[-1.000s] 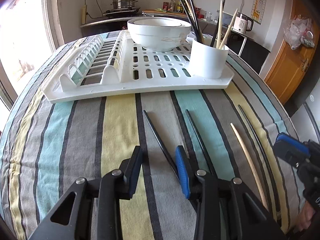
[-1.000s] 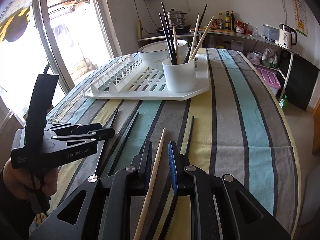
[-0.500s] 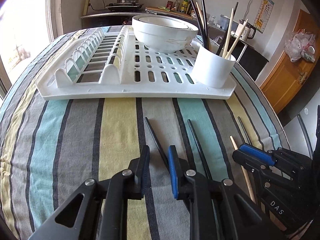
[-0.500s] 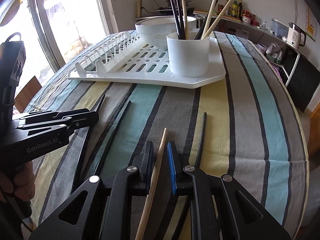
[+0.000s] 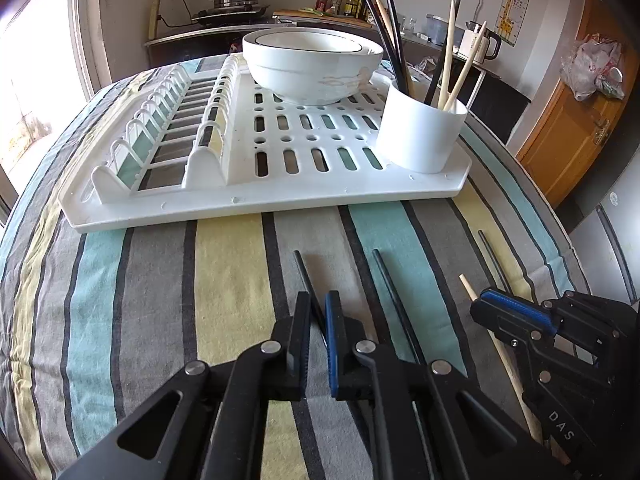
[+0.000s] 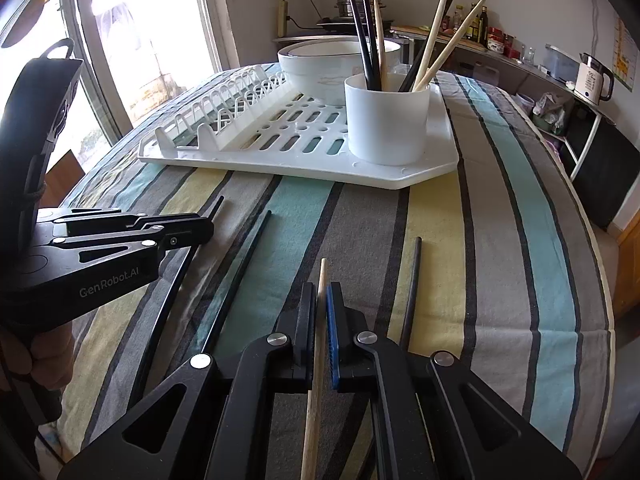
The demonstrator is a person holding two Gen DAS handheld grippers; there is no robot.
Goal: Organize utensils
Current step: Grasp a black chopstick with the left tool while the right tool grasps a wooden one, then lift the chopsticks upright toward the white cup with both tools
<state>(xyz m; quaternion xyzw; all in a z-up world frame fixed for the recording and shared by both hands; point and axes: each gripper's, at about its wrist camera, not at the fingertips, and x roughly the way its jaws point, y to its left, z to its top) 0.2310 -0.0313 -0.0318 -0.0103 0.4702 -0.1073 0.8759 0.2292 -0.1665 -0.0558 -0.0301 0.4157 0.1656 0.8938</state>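
My left gripper [image 5: 317, 312] is shut on a black chopstick [image 5: 305, 276] whose tip points toward the white rack. My right gripper [image 6: 321, 304] is shut on a wooden chopstick [image 6: 322, 276], also seen in the left wrist view [image 5: 468, 286]. A second black chopstick [image 5: 386, 276] lies between the two grippers, and a third [image 6: 412, 288] lies right of the right gripper. A white cup [image 6: 386, 118] on the rack's near right corner holds several black and wooden chopsticks upright.
A white dish rack [image 5: 256, 196] sits on the striped tablecloth [image 5: 160, 300], with stacked white bowls [image 5: 312, 64] at its back. Each gripper shows in the other's view: the left [image 6: 192, 232], the right [image 5: 492, 304]. A counter with pots stands behind.
Both grippers closed, the left on the black chopstick and the right on the wooden one. Both also moved forward toward the rack.
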